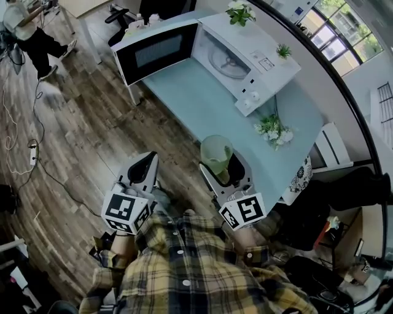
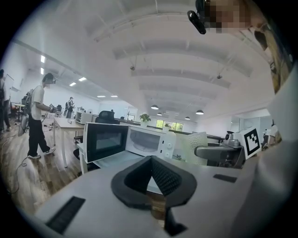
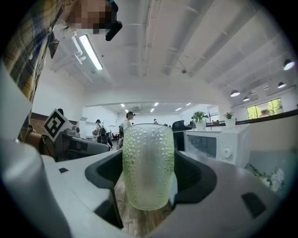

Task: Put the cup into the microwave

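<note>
A pale green dimpled cup (image 1: 216, 154) stands upright between the jaws of my right gripper (image 1: 222, 164), which is shut on it, near the table's front edge. In the right gripper view the cup (image 3: 148, 165) fills the middle, clamped by the dark pads. The white microwave (image 1: 245, 58) sits at the far end of the light blue table (image 1: 202, 104), its door (image 1: 158, 53) swung wide open to the left, the turntable visible inside. My left gripper (image 1: 149, 162) hangs over the wooden floor left of the table, shut and holding nothing. The microwave (image 2: 139, 142) is ahead in the left gripper view.
A small white-flower plant (image 1: 274, 130) stands on the table right of the cup. Two potted plants (image 1: 239, 12) sit on top of the microwave. A person (image 1: 27, 30) stands far left on the wooden floor with cables. Dark bags (image 1: 319, 270) lie at lower right.
</note>
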A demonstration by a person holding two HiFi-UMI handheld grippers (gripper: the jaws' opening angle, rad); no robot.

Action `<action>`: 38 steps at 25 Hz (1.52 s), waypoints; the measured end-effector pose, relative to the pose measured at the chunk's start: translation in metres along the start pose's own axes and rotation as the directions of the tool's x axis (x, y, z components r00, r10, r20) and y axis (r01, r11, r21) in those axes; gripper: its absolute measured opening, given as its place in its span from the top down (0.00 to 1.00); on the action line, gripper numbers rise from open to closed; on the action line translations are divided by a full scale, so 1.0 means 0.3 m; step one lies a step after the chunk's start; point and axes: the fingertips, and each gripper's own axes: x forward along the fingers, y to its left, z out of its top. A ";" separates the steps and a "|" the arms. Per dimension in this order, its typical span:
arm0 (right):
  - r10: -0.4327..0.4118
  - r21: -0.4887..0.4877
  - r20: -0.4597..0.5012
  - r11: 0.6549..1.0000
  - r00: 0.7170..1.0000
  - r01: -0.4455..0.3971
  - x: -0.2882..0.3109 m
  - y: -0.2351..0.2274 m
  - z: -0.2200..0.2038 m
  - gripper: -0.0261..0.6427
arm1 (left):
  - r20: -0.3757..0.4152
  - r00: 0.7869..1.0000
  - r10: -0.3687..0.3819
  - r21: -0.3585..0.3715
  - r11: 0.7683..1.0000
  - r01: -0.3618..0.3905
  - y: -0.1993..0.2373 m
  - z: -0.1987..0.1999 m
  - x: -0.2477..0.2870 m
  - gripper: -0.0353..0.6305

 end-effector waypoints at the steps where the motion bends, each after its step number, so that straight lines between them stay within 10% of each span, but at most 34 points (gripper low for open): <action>1: -0.004 0.001 0.001 1.000 1.000 0.004 0.035 -0.001 0.004 0.45 | 0.000 1.000 -0.006 0.001 1.000 0.006 0.031 0.011 0.017 0.96; 23: -0.111 0.055 0.026 0.992 0.993 0.110 0.443 0.111 0.022 0.45 | -0.033 0.997 -0.068 -0.011 0.998 0.068 0.487 0.037 0.030 0.96; 38: -0.177 0.126 -0.003 0.976 0.984 0.176 0.611 -0.087 -0.037 0.46 | -0.084 0.995 -0.047 -0.038 0.998 0.044 0.605 0.017 0.170 0.96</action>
